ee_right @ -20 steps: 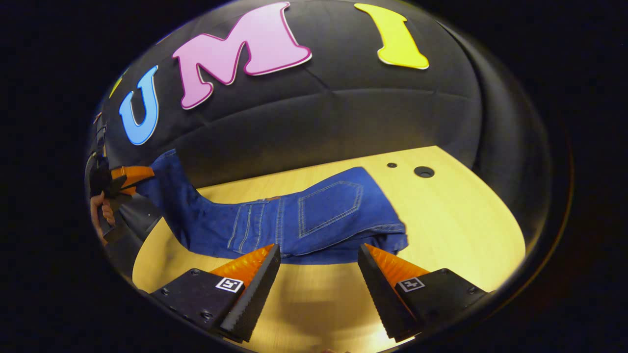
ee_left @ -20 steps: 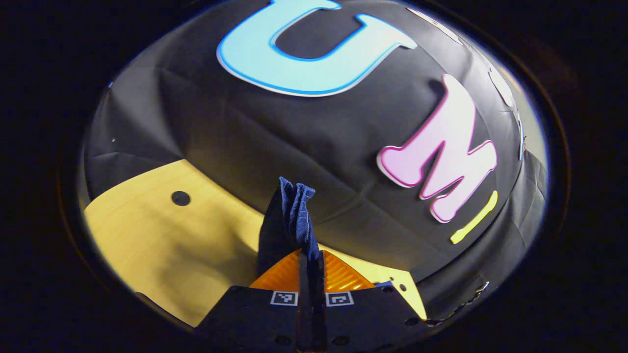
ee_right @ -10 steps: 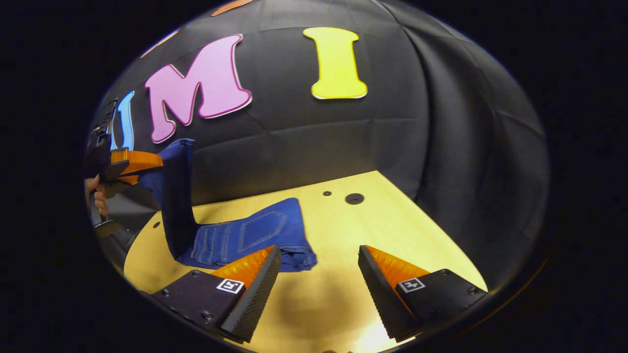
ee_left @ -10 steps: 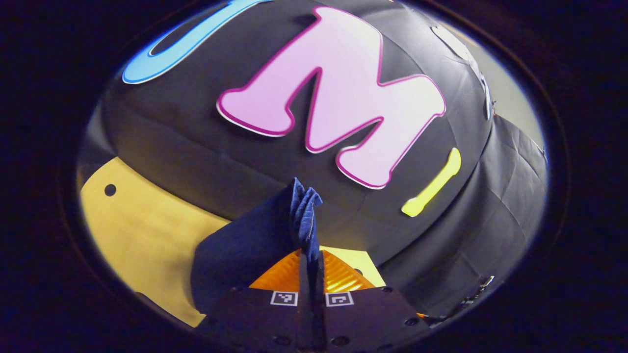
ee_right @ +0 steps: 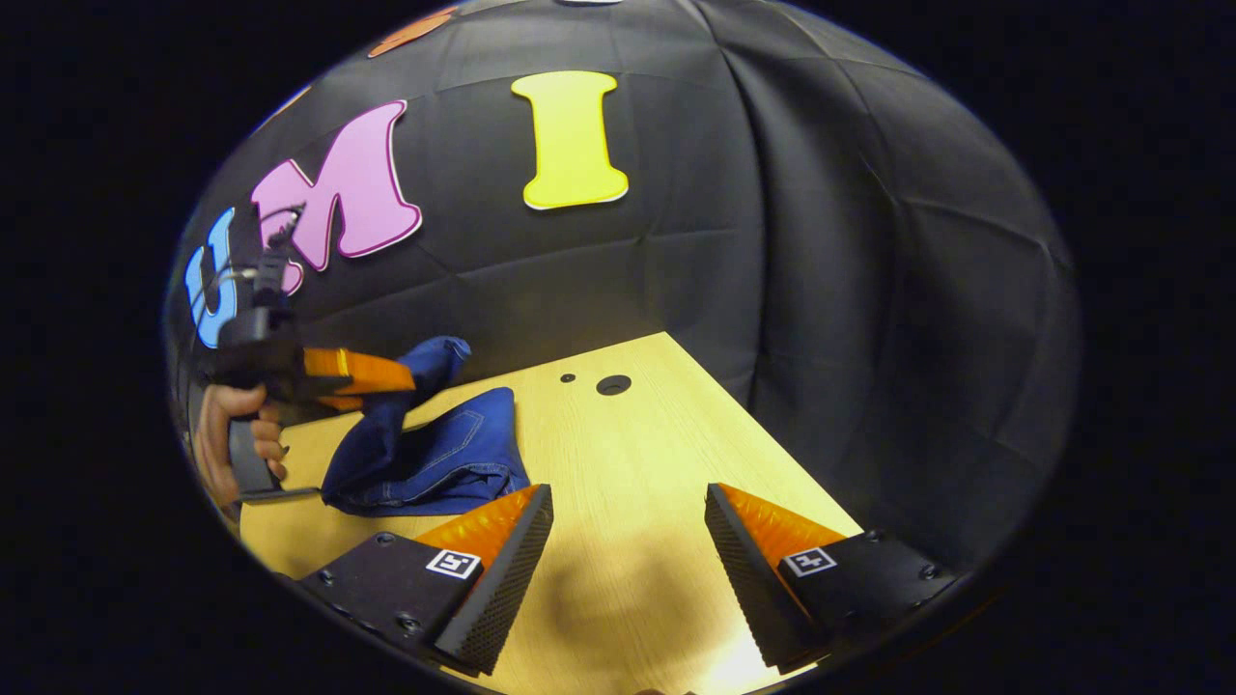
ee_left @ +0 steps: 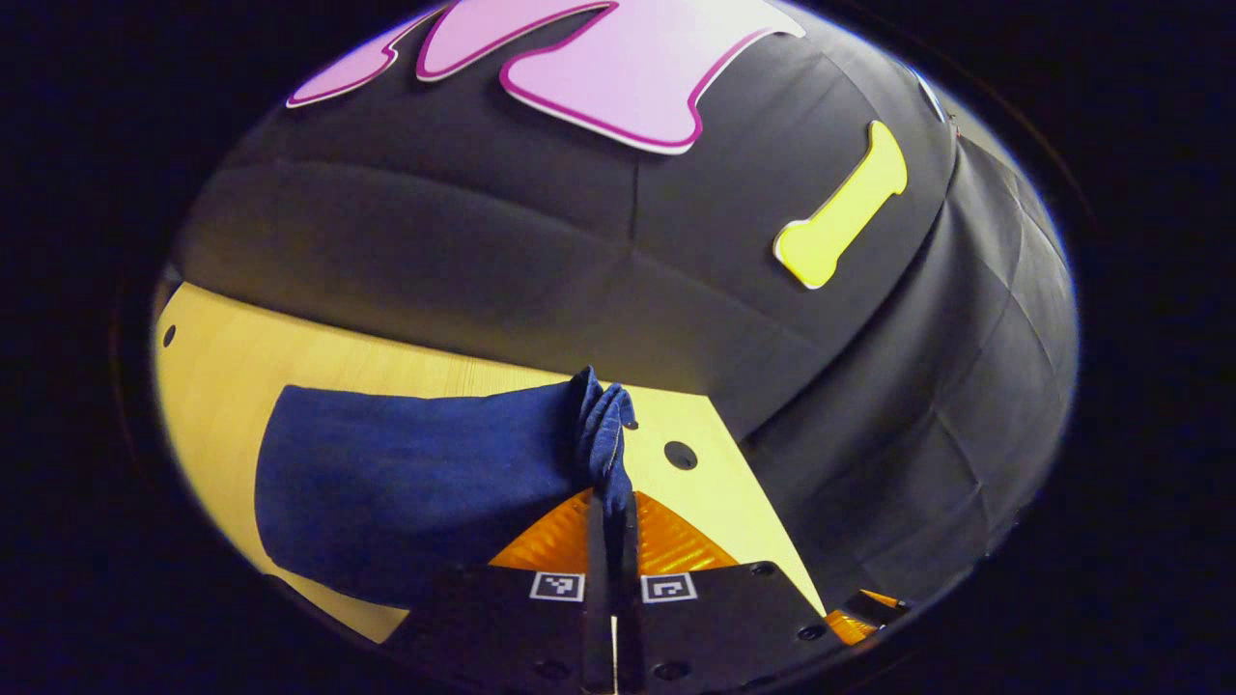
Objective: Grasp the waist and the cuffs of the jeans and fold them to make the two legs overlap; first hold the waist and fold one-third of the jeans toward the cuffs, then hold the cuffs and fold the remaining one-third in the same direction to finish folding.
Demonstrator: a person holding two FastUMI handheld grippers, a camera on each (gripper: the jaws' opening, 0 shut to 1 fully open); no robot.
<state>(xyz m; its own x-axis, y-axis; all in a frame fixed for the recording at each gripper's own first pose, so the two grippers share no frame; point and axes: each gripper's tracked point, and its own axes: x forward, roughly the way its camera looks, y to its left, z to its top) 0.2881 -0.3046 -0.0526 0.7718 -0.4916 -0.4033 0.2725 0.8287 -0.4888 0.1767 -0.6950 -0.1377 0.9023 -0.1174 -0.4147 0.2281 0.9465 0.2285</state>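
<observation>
Carrying the cuffs (ee_left: 601, 425) across, your left gripper (ee_left: 610, 512) is clamped tight on that bunched denim; lower it so the edges land square on the jeans (ee_right: 435, 463) heaped on the wooden table (ee_right: 637, 463). The cloth is thick, soft and stitched. Your right gripper (ee_right: 628, 541) hangs wide apart, holding nothing, above bare tabletop.
</observation>
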